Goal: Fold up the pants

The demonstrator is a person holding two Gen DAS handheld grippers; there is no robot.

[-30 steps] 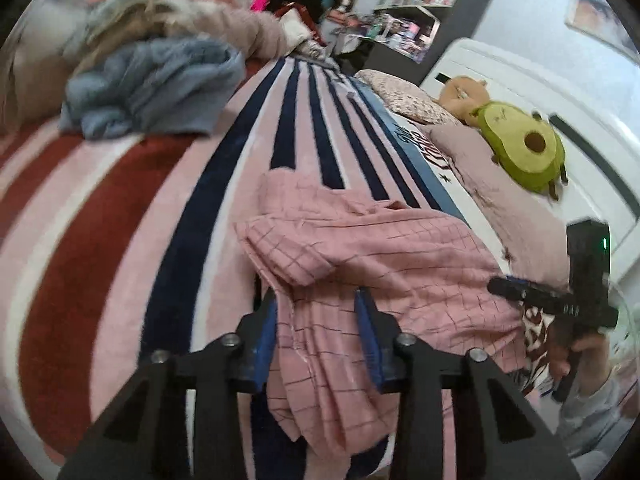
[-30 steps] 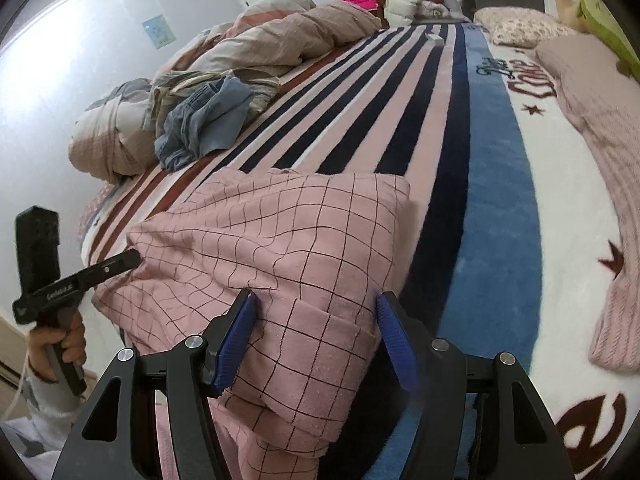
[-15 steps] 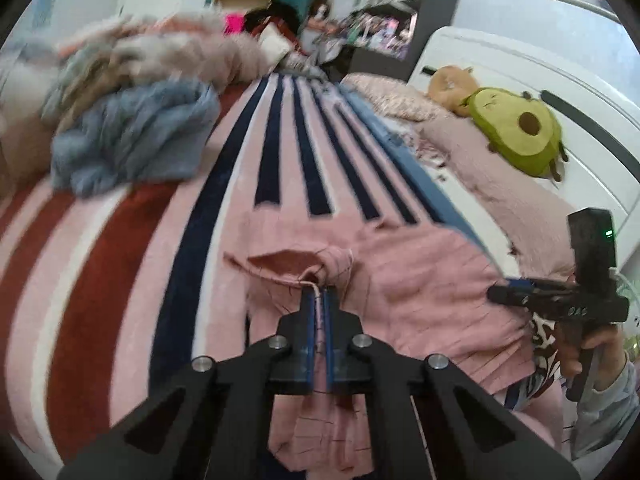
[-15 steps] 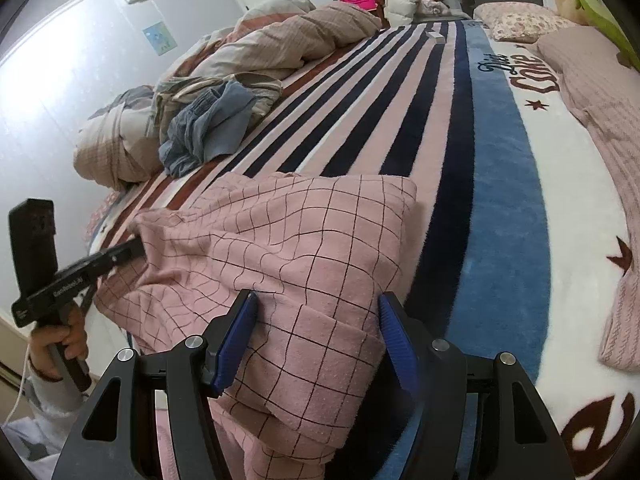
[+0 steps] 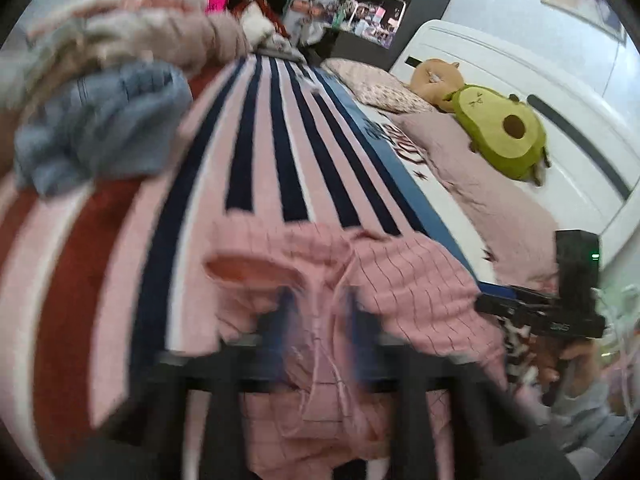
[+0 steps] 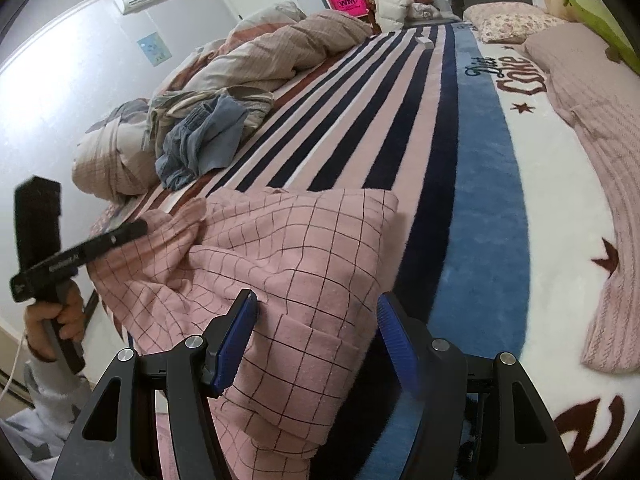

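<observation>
The pink checked pants [image 6: 304, 256] lie bunched on the near edge of the striped bed; they also show in the left wrist view [image 5: 404, 280]. My left gripper [image 5: 318, 324] is blurred by motion, its blue fingers apart with pants cloth and a drawstring between them. It also shows in the right wrist view [image 6: 132, 230], its tip at the pants' left edge. My right gripper [image 6: 316, 328] is open, its jaws straddling the pants' near right fold. It also shows in the left wrist view [image 5: 492, 306], at the pants' right edge.
A striped blanket [image 6: 400, 100] covers the bed. A blue garment [image 6: 204, 140] and a rumpled duvet [image 6: 288, 52] lie at the far left. A pink knit throw [image 6: 592, 120], an avocado plush [image 5: 500, 132] and pillows lie along the right by the headboard.
My left gripper closed on the pants' waist half a second ago and is now open again, moving fast. The pants' left side has shifted. My right gripper has stayed open in place.
</observation>
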